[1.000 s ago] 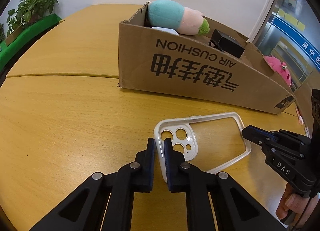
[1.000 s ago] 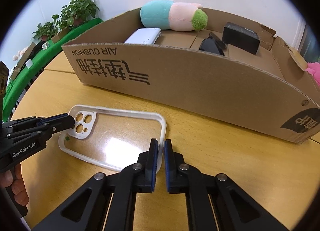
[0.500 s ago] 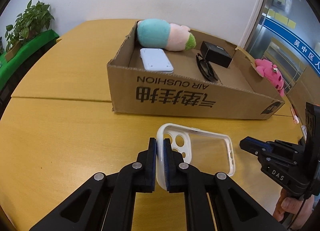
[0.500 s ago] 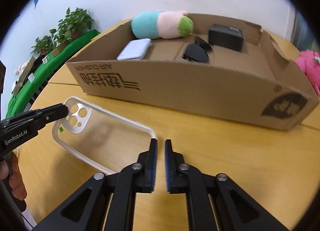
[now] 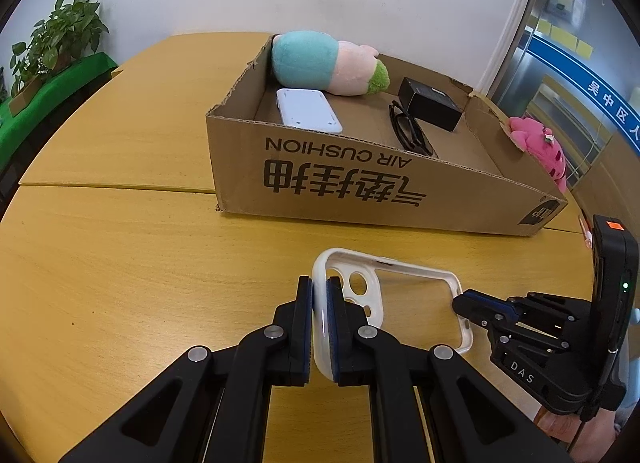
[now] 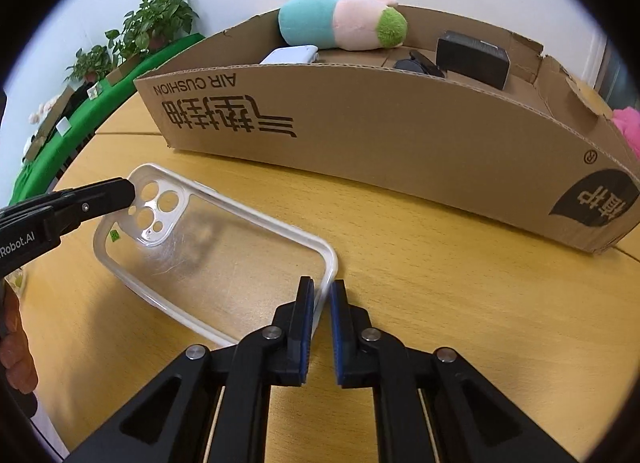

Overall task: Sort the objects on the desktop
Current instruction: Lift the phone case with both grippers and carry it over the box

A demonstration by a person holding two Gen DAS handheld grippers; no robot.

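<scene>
A clear phone case (image 5: 416, 299) with a white rim is held above the wooden table. My left gripper (image 5: 319, 303) is shut on its camera-cutout end. My right gripper (image 6: 321, 309) pinches the rim at the opposite end of the phone case (image 6: 208, 251); a narrow gap shows beside the rim. Each gripper shows in the other's view: the right gripper (image 5: 464, 301) and the left gripper (image 6: 128, 193). The open cardboard box (image 5: 360, 187) stands just behind the case.
The cardboard box (image 6: 400, 135) holds a teal and pink plush (image 5: 324, 63), a white device (image 5: 308, 113), black glasses (image 5: 408, 133) and a black box (image 5: 430, 107). A pink plush (image 5: 536, 147) lies right of the box. Plants (image 5: 56, 43) stand beyond the table's left edge.
The case has been lifted off the table by the left gripper. The right gripper let go, then came back and closed on the case's far end.
</scene>
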